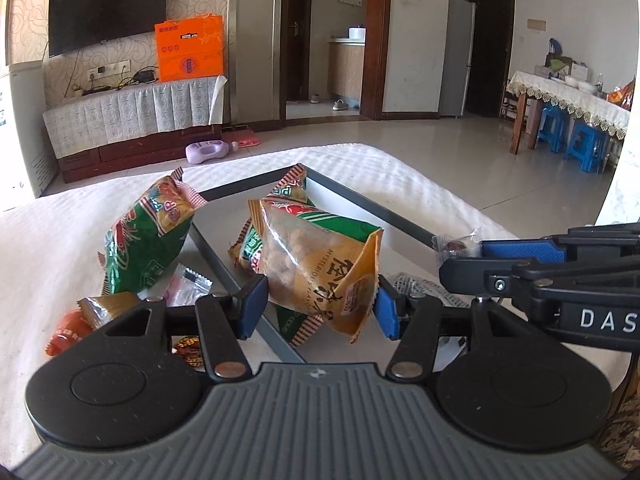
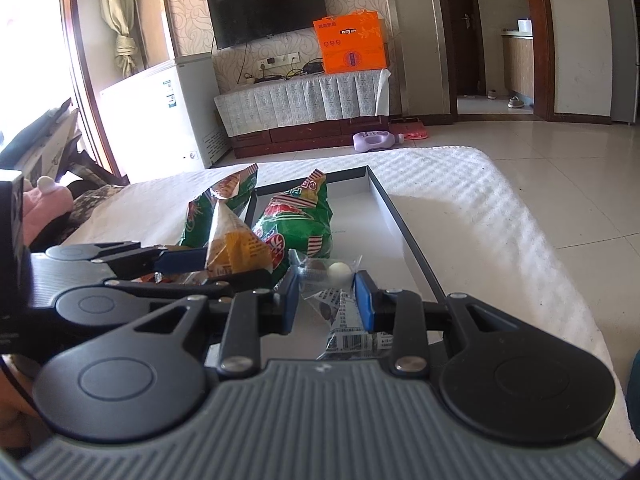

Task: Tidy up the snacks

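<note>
White bedcover (image 1: 60,240) bears one tray (image 1: 224,216), two green snack bags (image 1: 148,240).

White textured bedspread (image 1: 400,176) covers the bed. On it: shallow dark-rimmed tray (image 1: 372,204) at centre; green snack bag (image 1: 144,240) just outside the tray's 9 o'clock edge, leaning; at 7 o'clock a pink-white sachet (image 1: 186,286), gold wrapper (image 1: 106,306), orange-red wrapper (image 1: 66,334). Inside the tray, a second green bag (image 2: 300,224).

An orange-tan crinkly snack bag (image 1: 320,280) bears dark lettering; green plastic snack packets (image 1: 144,236) show red-white stripes; the textured bedspread (image 1: 380,168) is white.
</note>
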{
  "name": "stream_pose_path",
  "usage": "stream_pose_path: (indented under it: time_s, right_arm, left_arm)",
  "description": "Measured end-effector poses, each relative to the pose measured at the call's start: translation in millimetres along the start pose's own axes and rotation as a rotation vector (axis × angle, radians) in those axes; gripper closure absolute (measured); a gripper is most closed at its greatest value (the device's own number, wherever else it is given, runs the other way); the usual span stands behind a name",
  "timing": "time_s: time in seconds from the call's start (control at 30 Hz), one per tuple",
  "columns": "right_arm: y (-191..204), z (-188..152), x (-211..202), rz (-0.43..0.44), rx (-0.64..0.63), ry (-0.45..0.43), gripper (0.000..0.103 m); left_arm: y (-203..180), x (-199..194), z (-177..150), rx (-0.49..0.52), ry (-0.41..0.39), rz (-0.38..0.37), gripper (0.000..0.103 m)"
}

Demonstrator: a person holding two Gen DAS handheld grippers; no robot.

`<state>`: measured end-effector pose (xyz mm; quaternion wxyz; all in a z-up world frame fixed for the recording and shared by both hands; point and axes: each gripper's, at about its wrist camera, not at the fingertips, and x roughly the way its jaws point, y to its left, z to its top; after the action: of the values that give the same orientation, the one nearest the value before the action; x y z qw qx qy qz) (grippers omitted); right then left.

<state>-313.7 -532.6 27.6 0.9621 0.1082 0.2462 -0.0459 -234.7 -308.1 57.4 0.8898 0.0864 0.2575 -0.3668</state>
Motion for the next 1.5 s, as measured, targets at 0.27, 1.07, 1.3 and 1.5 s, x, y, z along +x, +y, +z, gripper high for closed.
stream_pose_path:
  time_s: [0.27,1.07,1.3,1.5]
  right_arm:
    - [-2,1,-1,-0.011,0.014,-0.006,0.069]
    - [-3,2,5,-0.013,0.016,0.008,0.069]
    - [-3,1,11,-0.012,0.009,0.025,0.069]
    - [-1,1,17,-0.017,0.0,0.039,0.069]
  left_arm:
    - [1,19,2,-0.03,0.004,-0.026,0.043]
    - [14,81,22,-0.05,0.011,0.003,0.054]
    - [18,110,29,-0.064,0.038,0.027,0.055]
    - [21,128,33,-0.082,0.054,0.029,0.055]
